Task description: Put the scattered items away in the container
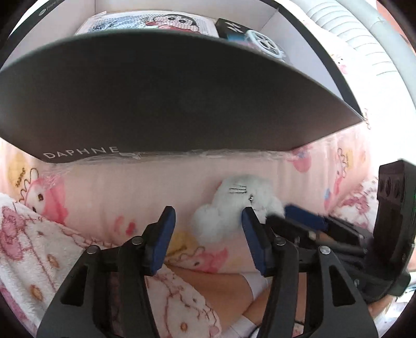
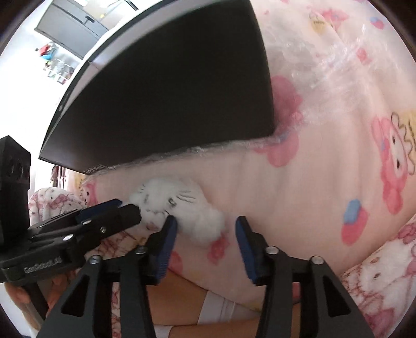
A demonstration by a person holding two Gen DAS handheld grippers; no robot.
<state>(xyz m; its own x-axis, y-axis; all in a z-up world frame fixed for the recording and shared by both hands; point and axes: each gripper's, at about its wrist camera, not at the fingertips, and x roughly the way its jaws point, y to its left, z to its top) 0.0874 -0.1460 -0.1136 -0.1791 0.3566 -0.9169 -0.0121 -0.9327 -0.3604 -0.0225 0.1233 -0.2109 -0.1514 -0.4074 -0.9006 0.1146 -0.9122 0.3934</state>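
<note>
A white fluffy cat plush (image 1: 234,205) lies on the pink cartoon bedsheet just in front of a dark box marked DAPHNE (image 1: 161,104). The box holds a cartoon-print packet (image 1: 156,23) and a black packet (image 1: 234,27). My left gripper (image 1: 208,228) is open, its right finger touching the plush. In the right wrist view the plush (image 2: 182,208) lies just ahead and left of my open right gripper (image 2: 205,234). The left gripper (image 2: 104,221) reaches in from the left there, touching the plush. The right gripper (image 1: 312,221) shows at the right in the left wrist view.
A pink-and-white fleece blanket (image 1: 31,247) lies at the left, and also at the lower right of the right wrist view (image 2: 377,280). Clear plastic wrap (image 2: 325,72) lies crumpled beside the box. A white slatted object (image 1: 351,31) stands behind the box.
</note>
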